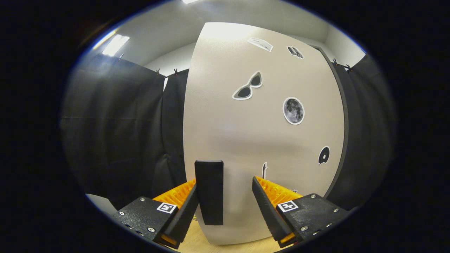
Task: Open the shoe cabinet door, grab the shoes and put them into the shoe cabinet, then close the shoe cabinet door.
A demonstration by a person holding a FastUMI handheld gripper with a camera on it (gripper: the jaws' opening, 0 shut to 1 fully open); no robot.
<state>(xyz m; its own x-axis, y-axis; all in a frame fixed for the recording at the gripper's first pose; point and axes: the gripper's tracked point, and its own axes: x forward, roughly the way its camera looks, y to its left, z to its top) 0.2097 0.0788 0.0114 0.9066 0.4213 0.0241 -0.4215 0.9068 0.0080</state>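
black cloth (116, 133) hung as the booth's wall on the left, with a pale wall and a lit ceiling panel (115, 45) above it. in front of you stood the shoe cabinet door (225, 133), a pale grey panel that was closed as far as the view let you tell, its dark edge running down the right side and more black cloth beyond that.

your gripper (225, 196) was spread wide, its fingers apart and pinching nothing. the left finger (182, 211), black with orange ribbing behind it, sat just beside the black handle (209, 192), an upright bar near the door's left edge; whether the finger touched the bar could not be told. the handle lay between the fingers, close to the left one, with bare door showing between it and the right finger (269, 209).

further right on the door were stickers: a pair of sunglasses (248, 86), a moon (293, 110), and a small dark round one (323, 155) near the right edge. a strip of light wooden floor (197, 244) showed under the door.
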